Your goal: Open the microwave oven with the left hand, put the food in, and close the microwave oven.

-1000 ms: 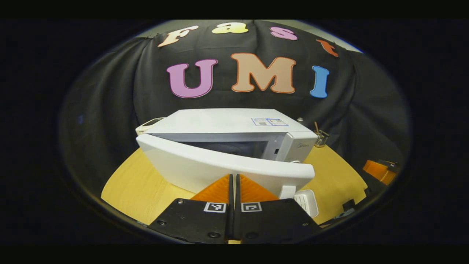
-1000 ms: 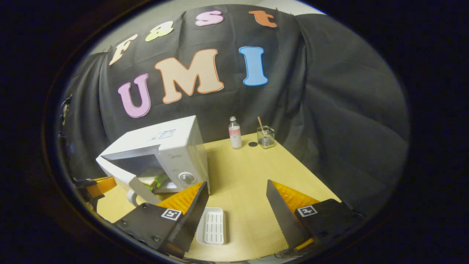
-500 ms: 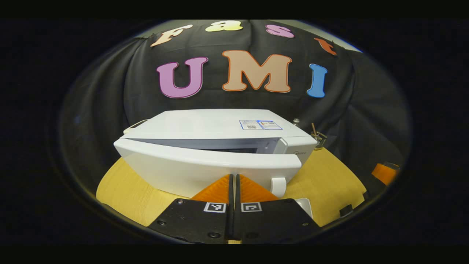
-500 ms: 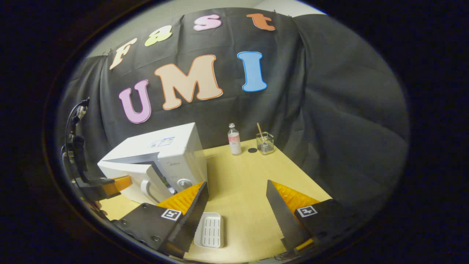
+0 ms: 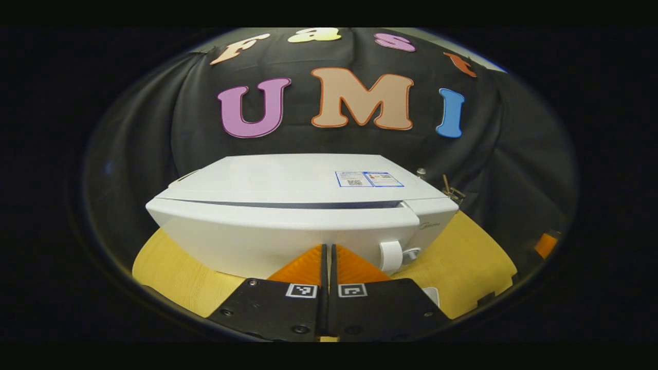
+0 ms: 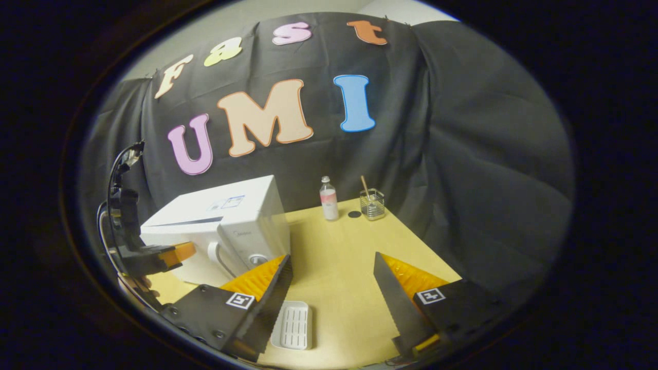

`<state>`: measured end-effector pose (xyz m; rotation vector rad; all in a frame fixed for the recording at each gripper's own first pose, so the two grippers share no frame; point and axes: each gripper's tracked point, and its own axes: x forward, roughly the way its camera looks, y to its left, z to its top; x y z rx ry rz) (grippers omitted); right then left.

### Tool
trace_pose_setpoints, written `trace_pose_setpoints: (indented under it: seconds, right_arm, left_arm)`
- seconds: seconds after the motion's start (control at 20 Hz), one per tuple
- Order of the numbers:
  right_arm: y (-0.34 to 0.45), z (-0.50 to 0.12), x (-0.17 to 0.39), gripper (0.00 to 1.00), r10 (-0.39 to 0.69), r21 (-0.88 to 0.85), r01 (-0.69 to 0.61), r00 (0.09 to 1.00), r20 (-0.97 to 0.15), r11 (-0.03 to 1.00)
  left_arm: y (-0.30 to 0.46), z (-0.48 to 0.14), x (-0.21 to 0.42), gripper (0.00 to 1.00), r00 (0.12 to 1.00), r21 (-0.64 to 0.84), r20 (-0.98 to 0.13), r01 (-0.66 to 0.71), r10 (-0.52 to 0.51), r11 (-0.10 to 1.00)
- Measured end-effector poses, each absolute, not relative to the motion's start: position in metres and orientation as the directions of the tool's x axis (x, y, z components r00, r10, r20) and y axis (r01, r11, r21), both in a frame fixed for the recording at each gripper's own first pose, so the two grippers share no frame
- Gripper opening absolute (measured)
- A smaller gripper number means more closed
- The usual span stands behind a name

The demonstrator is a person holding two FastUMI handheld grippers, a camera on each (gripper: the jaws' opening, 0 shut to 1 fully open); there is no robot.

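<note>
door nearly shut, food already inside

black cloth wall behind, yellow bench (image 6: 339, 267) in front carrying the microwave oven (image 5: 308, 177) at its left side. main change: the door (image 5: 288, 234) has swung from clearly ajar a second ago to almost flush. in the left gripper view only a thin dark slit is left along the door's top edge, widest toward the right by the control panel. so not latched yet, as far as i can judge.

left hand-held gripper (image 5: 327, 257): fingers pressed together, nothing between them, tips right up against the door face near its lower middle, just left of the door handle (image 5: 390, 256). reads as a push with the closed tips, not a grasp. the right gripper view has the same gripper at the near left of the oven, nosed against the door.

right hand-held gripper (image 6: 331, 293): fingers spread wide, empty, hanging over bare bench to the right of the oven. white tray (image 6: 292, 325) lies empty on the bench just in front of its left finger.

food: a second ago it was visible inside the cavity through the gap; now the door hides it, so presumably it's in the oven, can't confirm from here.

far side of the bench: small bottle (image 6: 328, 198) and a glass jar with a stick (image 6: 372, 203), well apart from the action.

task status, my read: open and load done, close step in its last bit. needs a short firm push until the slit goes. risk: oven sliding back on the bench instead of latching.
</note>
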<state>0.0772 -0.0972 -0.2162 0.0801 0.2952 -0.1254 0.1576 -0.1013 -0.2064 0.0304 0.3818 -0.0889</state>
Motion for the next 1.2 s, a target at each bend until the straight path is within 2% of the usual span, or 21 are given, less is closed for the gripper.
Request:
trace_pose_setpoints:
  seconds: [0.4,0.5,0.6,1.05,1.1,1.15,1.2]
  right_arm:
    - [-0.095,-0.218,0.08,0.89,-0.118,0.056,0.142,0.946,-0.303,0.988]
    - [-0.096,-0.217,0.08,0.89,-0.125,0.054,0.147,0.946,-0.299,0.988]
    - [-0.099,-0.216,0.079,0.89,-0.134,0.06,0.159,0.946,-0.295,0.986]
    - [-0.093,-0.213,0.073,0.89,-0.137,0.093,0.17,0.948,-0.286,0.981]
    - [-0.091,-0.212,0.071,0.98,-0.135,0.089,0.166,0.949,-0.284,0.982]
    - [-0.09,-0.211,0.069,0.89,-0.134,0.085,0.164,0.951,-0.28,0.983]
    - [-0.089,-0.209,0.067,0.89,-0.133,0.084,0.162,0.952,-0.276,0.983]
  left_arm:
    - [-0.1,-0.208,0.159,0.01,0.926,-0.027,-0.364,0.093,-0.097,0.995]
    - [-0.1,-0.207,0.16,0.03,0.926,-0.03,-0.362,0.101,-0.105,0.994]
    - [-0.1,-0.208,0.161,0.0,0.927,-0.028,-0.36,0.104,-0.107,0.994]
    - [-0.098,-0.206,0.162,0.0,0.935,-0.054,-0.336,0.098,-0.111,0.994]
    - [-0.099,-0.206,0.162,0.01,0.935,-0.053,-0.337,0.097,-0.109,0.994]
    - [-0.098,-0.206,0.162,0.01,0.936,-0.05,-0.334,0.098,-0.109,0.994]
    - [-0.098,-0.207,0.163,0.01,0.936,-0.05,-0.334,0.099,-0.11,0.994]
